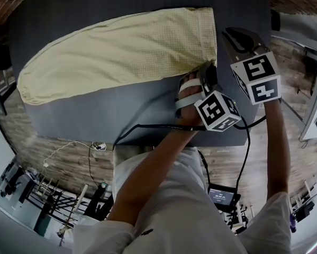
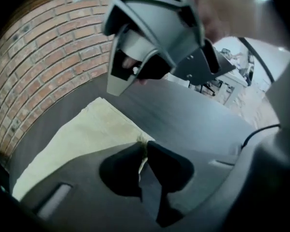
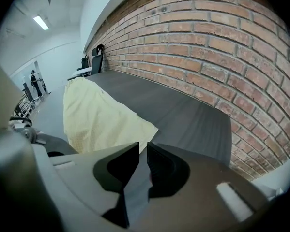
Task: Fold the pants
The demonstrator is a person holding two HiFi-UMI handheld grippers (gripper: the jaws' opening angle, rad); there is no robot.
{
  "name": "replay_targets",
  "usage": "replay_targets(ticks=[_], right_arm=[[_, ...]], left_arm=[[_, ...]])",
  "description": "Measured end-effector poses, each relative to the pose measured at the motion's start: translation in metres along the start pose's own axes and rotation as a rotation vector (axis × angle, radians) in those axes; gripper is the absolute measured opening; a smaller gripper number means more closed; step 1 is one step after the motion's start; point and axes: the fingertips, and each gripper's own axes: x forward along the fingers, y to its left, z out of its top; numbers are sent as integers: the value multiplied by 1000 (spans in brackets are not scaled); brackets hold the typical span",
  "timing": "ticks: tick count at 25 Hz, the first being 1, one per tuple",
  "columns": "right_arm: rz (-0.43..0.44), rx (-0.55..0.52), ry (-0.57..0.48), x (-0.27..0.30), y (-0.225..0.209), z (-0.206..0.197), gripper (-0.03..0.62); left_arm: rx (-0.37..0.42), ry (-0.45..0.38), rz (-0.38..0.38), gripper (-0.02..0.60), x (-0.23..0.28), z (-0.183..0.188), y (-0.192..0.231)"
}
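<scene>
Dark grey tabletop (image 1: 94,4) fills most of the head view, with its far corners cut off by the frame. Pale yellow pants (image 1: 116,52) lie flat on it in one long strip, running from the left edge up to the upper middle. Can't really tell whether that's one leg stacked on the other. Both grippers sit at the strip's right end. The left gripper (image 2: 145,146) has its jaws pinched together on a bit of the yellow edge; you can see a sliver of cloth squeezed between the tips. From the head view those tips are buried under the hand and its marker cube (image 1: 217,111). The right gripper (image 3: 142,146) has its jaws nearly together with a thin slit left, only grey table showing through, and the pants corner just beyond the tips. A brick wall (image 3: 207,42) runs along the far side of the table. A black cable (image 1: 147,127) trails off the near edge.
</scene>
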Motion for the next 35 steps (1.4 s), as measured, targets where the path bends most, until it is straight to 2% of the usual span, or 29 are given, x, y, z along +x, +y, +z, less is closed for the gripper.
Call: replay_targets(ticks=[4, 8, 11, 16, 19, 21, 23, 25, 29, 35], right_arm=[[3, -5, -2, -1, 3, -1, 57], [13, 15, 4, 1, 1, 0, 58], [82, 109, 16, 8, 5, -2, 176], [112, 240, 37, 29, 1, -2, 184], [126, 278, 72, 44, 2, -4, 190], [120, 232, 122, 49, 8, -8, 172], [117, 154, 171, 50, 17, -14, 106], [116, 121, 189, 47, 23, -18, 51], [87, 167, 178, 36, 24, -24, 37], [54, 165, 174, 7, 26, -29, 35]], left_arm=[[-41, -26, 3, 34, -1, 2, 3], [-74, -41, -32, 28, -4, 1, 4], [-106, -45, -62, 28, -9, -3, -2], [-117, -39, -94, 26, -19, -16, -16], [-116, -37, -111, 26, -22, -22, -23], [-109, -38, -122, 26, -24, -24, -26], [-99, -38, -130, 26, -27, -26, -30], [-98, -36, -143, 26, -29, -28, -34], [-115, -35, -181, 26, -32, -31, -42], [-145, -68, -256, 26, -47, -27, -56]])
